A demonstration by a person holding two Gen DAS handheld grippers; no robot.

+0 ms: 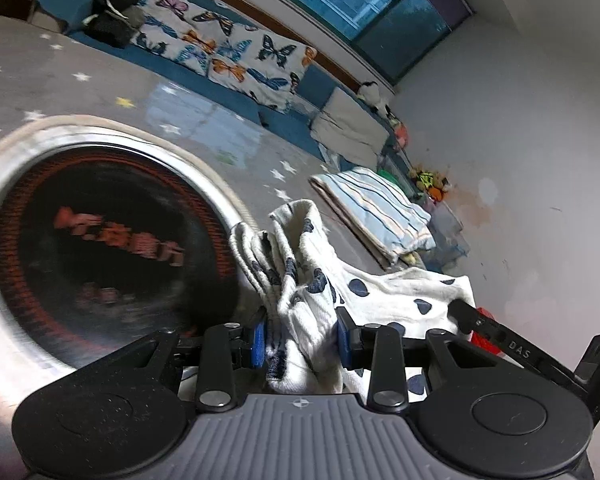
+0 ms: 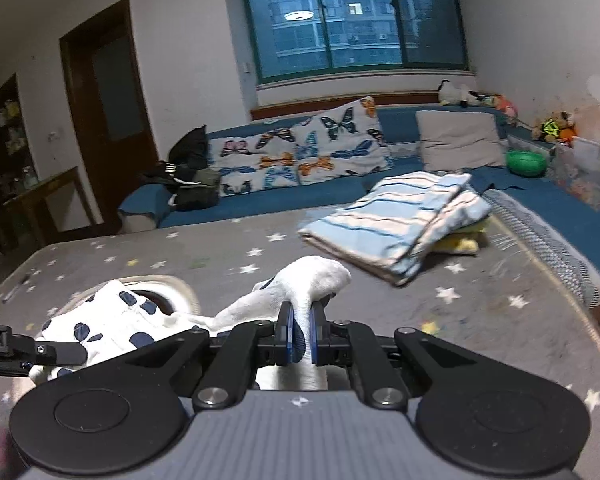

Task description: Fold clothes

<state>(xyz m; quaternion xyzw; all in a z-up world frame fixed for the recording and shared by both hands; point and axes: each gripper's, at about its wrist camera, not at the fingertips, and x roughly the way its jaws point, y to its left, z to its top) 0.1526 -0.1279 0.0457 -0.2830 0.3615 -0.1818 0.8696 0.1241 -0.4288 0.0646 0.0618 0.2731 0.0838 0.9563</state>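
Observation:
A white garment with dark blue spots (image 1: 300, 280) hangs bunched between both grippers above the grey star-patterned bed (image 1: 100, 72). My left gripper (image 1: 300, 340) is shut on a thick bunch of it between its blue pads. My right gripper (image 2: 301, 330) is shut on another part of the same garment (image 2: 300, 284), which stretches left toward the other gripper's tip (image 2: 40, 350). The right gripper's tip also shows in the left wrist view (image 1: 488, 328). The garment's lower part is hidden behind the gripper bodies.
A round metal basin with a dark, red-lettered inside (image 1: 100, 248) sits on the bed under the left gripper. A folded blue-striped cloth (image 2: 396, 224) lies at the bed's far right. Butterfly pillows (image 2: 300, 152), a grey cushion (image 2: 458, 144) and toys line the blue bench behind.

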